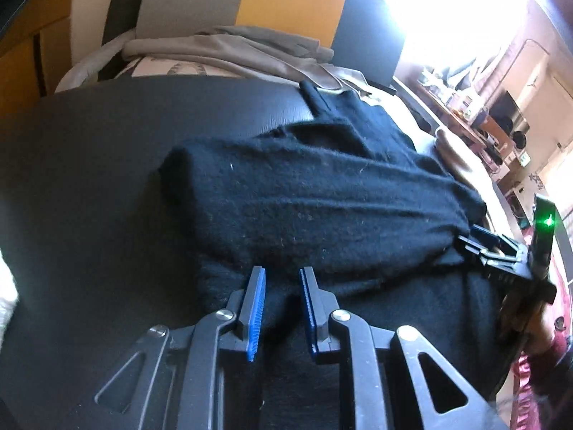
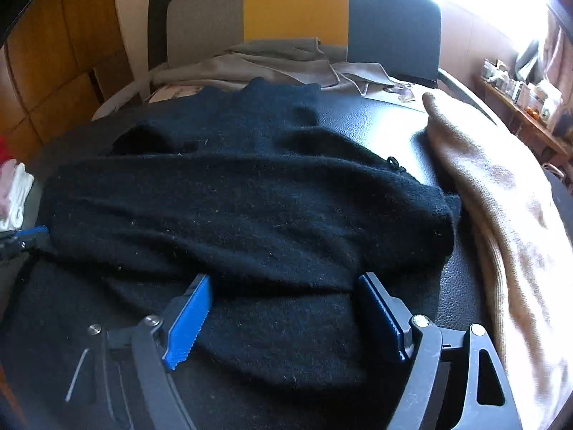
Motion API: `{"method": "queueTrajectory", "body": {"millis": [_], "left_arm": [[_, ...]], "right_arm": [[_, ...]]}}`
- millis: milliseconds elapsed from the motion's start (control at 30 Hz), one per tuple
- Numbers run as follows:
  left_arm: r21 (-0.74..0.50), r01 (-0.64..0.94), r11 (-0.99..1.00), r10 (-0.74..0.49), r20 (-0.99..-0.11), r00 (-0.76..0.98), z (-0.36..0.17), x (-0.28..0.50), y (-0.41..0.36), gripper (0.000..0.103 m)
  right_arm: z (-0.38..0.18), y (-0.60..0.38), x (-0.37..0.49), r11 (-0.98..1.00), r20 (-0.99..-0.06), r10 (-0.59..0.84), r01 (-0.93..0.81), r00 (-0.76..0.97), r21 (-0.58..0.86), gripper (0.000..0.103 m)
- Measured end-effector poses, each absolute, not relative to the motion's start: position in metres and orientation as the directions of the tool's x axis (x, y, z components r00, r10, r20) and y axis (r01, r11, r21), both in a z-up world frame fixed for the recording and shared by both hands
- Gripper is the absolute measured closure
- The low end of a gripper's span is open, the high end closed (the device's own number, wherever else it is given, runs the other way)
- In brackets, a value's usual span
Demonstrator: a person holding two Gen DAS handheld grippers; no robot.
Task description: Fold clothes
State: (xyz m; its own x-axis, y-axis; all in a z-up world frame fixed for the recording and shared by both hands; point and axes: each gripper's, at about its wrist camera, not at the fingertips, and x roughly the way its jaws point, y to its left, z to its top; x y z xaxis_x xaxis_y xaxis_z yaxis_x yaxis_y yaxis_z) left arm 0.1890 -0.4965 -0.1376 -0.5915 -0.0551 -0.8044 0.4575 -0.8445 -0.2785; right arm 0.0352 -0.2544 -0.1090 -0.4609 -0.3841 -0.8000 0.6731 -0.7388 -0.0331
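Left wrist view: black sweater (image 1: 315,208) spread over a dark table (image 1: 89,186), one thick fold laid across the body, reaching toward the table's right edge. Left gripper (image 1: 282,308) low over the near hem, blue pads (image 1: 255,313) set a narrow gap apart with knit bunched between them; whether pinched or merely resting against the cloth, cannot tell. Right gripper (image 1: 490,247) seen at the sweater's right end, touching the fold; jaw stance hidden there. Grey garment (image 1: 229,48) heaped at the table's far edge.

Right wrist view: same sweater (image 2: 250,208) filling the middle of the table (image 2: 379,118), folded band running crosswise. Right gripper (image 2: 283,308) spread wide, released, pads (image 2: 188,317) on either side of the near cloth, nothing clamped. Left gripper's blue tip (image 2: 25,234) at the sweater's left end. Beige garment (image 2: 501,222) along the table's right edge, just beside the sweater. Grey garment (image 2: 272,59) at the far edge.
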Motion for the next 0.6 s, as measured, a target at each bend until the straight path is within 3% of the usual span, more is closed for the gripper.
{"method": "queueTrajectory", "body": {"millis": [300, 467, 600], "left_arm": [[-0.232, 0.429, -0.873, -0.131, -0.736, -0.665, -0.09, 0.165, -0.518, 0.081], [-0.217, 0.456, -0.863, -0.131, -0.776, -0.617, -0.115, 0.137, -0.548, 0.081], [-0.237, 0.5, -0.833, -0.108, -0.816, -0.568, -0.153, 0.137, -0.562, 0.081]], "right_arm": [[-0.087, -0.247, 0.027, -0.736, -0.737, -0.483, 0.675, -0.472, 0.05, 0.018], [-0.082, -0.293, 0.011, -0.681, -0.745, -0.513, 0.731, -0.427, 0.05, 0.018], [-0.114, -0.303, -0.003, -0.689, -0.781, -0.488, 0.721, -0.39, 0.071, 0.017]]}}
